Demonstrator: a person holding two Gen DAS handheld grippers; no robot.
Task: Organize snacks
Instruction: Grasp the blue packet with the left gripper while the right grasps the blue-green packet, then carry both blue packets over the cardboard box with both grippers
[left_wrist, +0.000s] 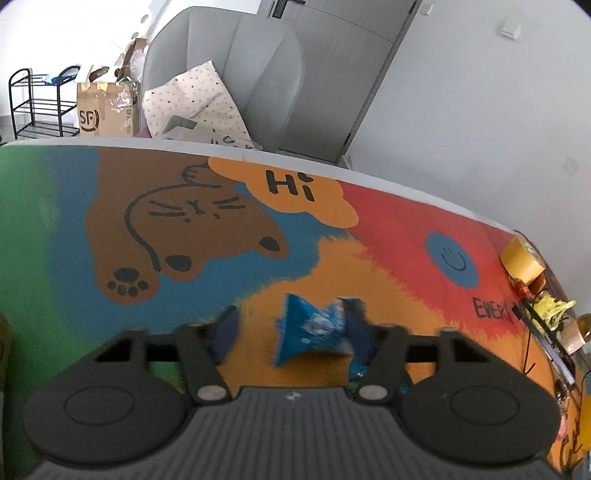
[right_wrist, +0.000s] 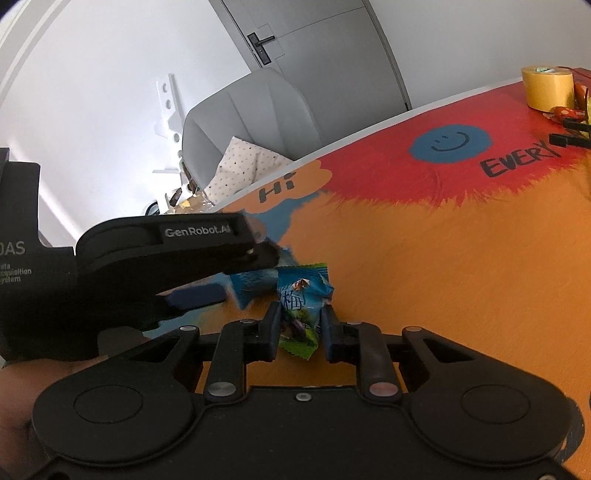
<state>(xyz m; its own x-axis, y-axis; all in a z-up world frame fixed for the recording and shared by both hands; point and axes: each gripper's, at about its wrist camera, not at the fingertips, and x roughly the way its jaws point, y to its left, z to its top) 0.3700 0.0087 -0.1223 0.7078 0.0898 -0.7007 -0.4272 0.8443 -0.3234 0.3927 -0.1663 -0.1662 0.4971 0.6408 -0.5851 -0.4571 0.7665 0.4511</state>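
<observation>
A blue wrapped snack (left_wrist: 312, 332) lies on the colourful table mat (left_wrist: 406, 236). My left gripper (left_wrist: 291, 332) is open around it, the snack close to the right finger. In the right wrist view my right gripper (right_wrist: 300, 326) is shut on a green-and-blue plum candy packet (right_wrist: 301, 306), held just over the mat (right_wrist: 443, 258). The left gripper (right_wrist: 258, 275) reaches in from the left there, open over the blue snack (right_wrist: 251, 282), which it partly hides.
A yellow tape roll (right_wrist: 546, 86) and small wrapped items (left_wrist: 550, 308) sit at the mat's right edge, with black cables. A grey armchair (left_wrist: 236, 74) with a dotted cushion stands beyond the table. A cardboard box (left_wrist: 105, 109) and black rack (left_wrist: 35, 103) are far left.
</observation>
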